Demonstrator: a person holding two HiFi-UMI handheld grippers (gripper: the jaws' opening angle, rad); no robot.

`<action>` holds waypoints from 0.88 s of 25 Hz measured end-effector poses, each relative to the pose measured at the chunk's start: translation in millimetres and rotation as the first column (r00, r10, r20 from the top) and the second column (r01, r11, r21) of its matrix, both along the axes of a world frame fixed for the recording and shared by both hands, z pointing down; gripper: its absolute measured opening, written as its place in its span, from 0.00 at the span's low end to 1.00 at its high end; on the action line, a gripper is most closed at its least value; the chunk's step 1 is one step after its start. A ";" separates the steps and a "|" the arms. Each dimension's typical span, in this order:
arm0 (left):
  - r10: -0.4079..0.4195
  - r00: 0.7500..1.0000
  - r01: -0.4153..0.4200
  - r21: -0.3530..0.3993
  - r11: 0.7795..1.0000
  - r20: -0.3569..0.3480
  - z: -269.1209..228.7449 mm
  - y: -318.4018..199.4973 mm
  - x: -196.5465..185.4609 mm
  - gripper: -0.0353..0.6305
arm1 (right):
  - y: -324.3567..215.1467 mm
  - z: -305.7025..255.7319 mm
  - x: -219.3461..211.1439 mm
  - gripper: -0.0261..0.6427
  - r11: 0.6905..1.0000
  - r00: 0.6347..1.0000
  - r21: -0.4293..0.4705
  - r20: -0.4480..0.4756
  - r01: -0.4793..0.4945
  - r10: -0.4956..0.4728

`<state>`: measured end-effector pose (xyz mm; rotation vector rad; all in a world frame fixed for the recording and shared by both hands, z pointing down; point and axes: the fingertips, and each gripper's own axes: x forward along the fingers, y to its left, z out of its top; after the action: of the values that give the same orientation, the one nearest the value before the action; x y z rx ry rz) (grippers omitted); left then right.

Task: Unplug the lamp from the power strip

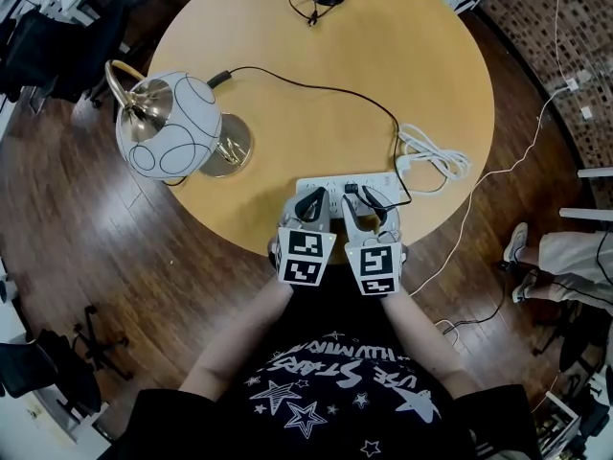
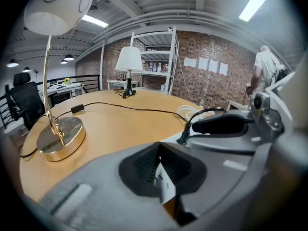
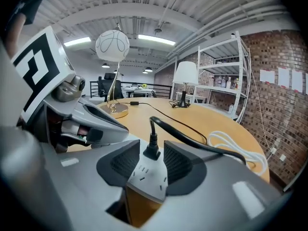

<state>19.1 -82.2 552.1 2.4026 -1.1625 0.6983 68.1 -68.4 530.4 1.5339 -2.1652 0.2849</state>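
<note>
left gripper (image 1: 309,204): over the left end of the power strip (image 1: 335,182), at the near edge of the table (image 1: 287,36); jaws drawn down to a narrow slit, a sliver of white strip shows in it; can't tell from here whether the pads actually pinch it
right gripper (image 1: 369,205): just right of the left one, almost side by side; jaws apart, straddling the plug (image 3: 152,152); I see a thin gap on each side, so the pads aren't pressing on it
plug: black, upright, seated in a socket near the middle of the strip, between my right jaws
power strip: white, flat on the table, long side running left-right along the near edge
lamp cord (image 1: 316,89): black, runs from the plug in a loop to the far side, then left to an inline block near the lamp
lamp (image 1: 168,123): well left of the strip, near the table's left edge; white globe shade with dark line pattern, brass stem, round brass base (image 1: 230,147)
white cord (image 1: 436,156): loosely coiled just right of the strip, then drops off the table's right edge to the floor
second lamp (image 2: 129,64): small, white shade, at the far edge of the table
</note>
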 end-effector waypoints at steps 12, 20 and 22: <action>0.034 0.990 -0.020 -0.101 0.995 0.137 14.7 0.4 3.8 0.06 | -17.4 7.8 -0.8 0.24 0.997 0.998 -0.068 -0.062 0.025 -0.029; 0.016 0.993 0.003 -0.158 0.987 0.115 16.5 -3.3 2.6 0.06 | -20.9 10.3 -6.7 0.19 0.994 0.994 -0.090 -0.081 0.065 -0.073; 0.009 0.994 0.009 -0.169 0.986 0.108 16.4 -3.9 2.7 0.06 | -21.3 10.0 -6.8 0.18 0.992 0.994 -0.099 -0.076 0.073 -0.081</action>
<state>21.8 -86.1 568.5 2.2476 -1.0974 0.9001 61.4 -89.7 540.4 1.3824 -2.1114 0.2924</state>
